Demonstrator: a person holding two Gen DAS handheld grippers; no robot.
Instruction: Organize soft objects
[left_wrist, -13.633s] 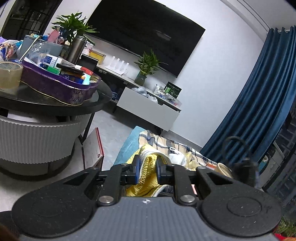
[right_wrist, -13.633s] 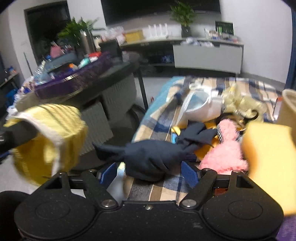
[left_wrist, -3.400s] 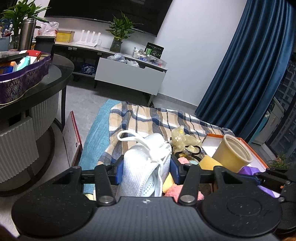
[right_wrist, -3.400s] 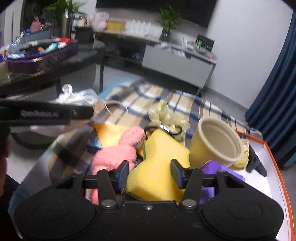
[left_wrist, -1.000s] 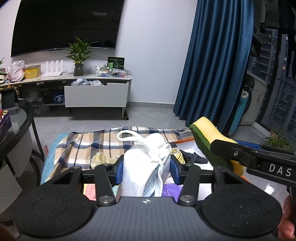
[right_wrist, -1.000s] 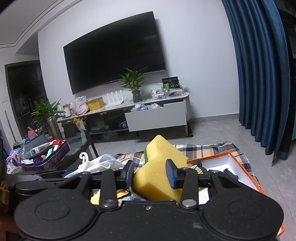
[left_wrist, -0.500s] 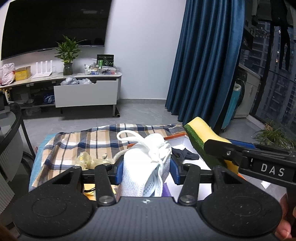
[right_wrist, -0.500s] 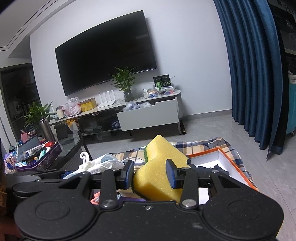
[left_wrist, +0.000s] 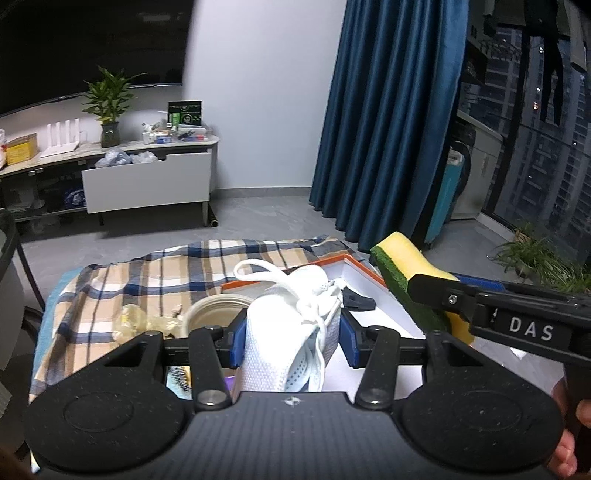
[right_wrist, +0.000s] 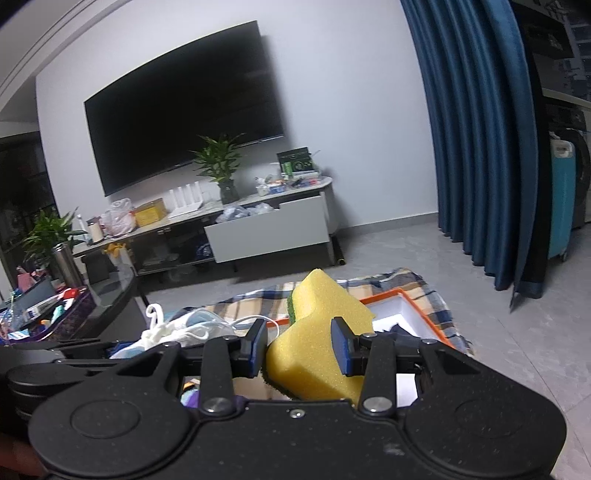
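plaid blanket (left_wrist: 155, 280) underlies the box (left_wrist: 380, 295), over which the left hand-held gripper (left_wrist: 291, 334) pinches a white shoe (left_wrist: 280, 332) and the right hand-held gripper (right_wrist: 299, 345) pinches a sponge (right_wrist: 325, 332); lower both inside before releasing.

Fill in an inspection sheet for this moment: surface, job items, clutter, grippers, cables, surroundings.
Surface: plaid blanket spread on the grey floor.
Job's things: white mesh bag with drawstring; yellow sponge with green scrub side; orange-rimmed white box on the blanket, a dark item inside.
Clutter: beige cup, crumpled clear plastic.
Grippers: left gripper shut on the mesh bag; right gripper shut on the sponge, both over the box.
Cables: nothing seen.
Surroundings: wall TV, TV cabinet with a potted plant, blue curtain.
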